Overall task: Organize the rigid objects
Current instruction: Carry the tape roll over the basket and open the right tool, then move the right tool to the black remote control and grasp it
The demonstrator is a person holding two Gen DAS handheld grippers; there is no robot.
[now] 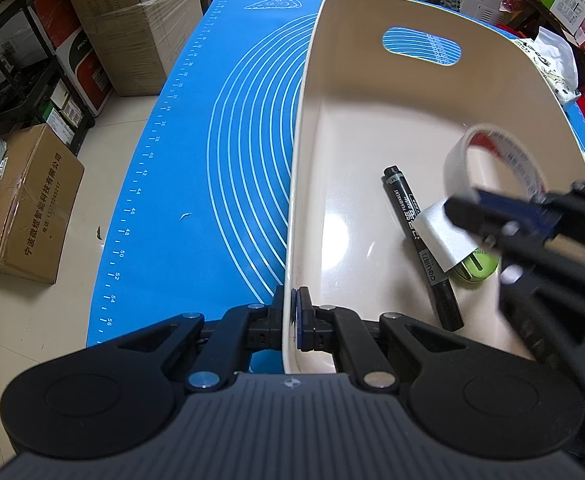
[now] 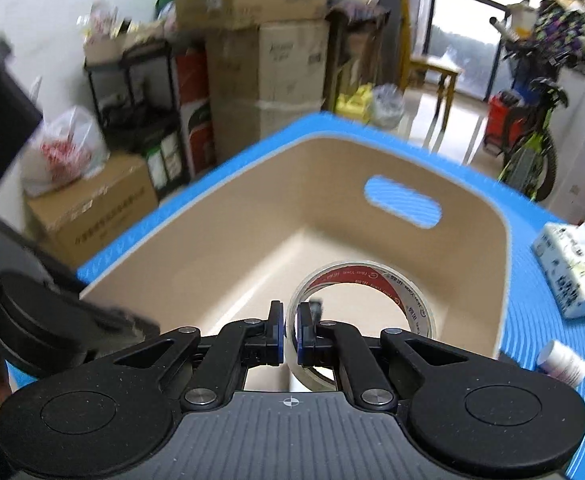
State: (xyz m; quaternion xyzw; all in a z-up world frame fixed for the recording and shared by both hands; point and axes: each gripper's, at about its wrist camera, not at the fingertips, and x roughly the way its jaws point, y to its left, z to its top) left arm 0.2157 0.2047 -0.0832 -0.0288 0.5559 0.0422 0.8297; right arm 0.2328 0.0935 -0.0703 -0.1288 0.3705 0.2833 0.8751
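A cream plastic bin (image 1: 372, 92) with a handle slot stands on the blue mat (image 1: 196, 160). My left gripper (image 1: 291, 320) is shut on the bin's near left wall. My right gripper (image 2: 290, 334) is shut on the wall of a clear tape roll (image 2: 364, 300) and holds it above the bin's inside (image 2: 252, 240). In the left wrist view the tape roll (image 1: 492, 160) hangs over the bin floor. A black permanent marker (image 1: 420, 240) and a green round object (image 1: 476, 266) lie on the bin floor, with a white card (image 1: 444, 236) over them.
A tissue pack (image 2: 572, 264) and a small white bottle (image 2: 562, 362) lie on the mat right of the bin. Cardboard boxes (image 1: 24, 204) and a black shelf (image 1: 24, 64) stand on the floor to the left. A bicycle (image 2: 532, 136) stands beyond the table.
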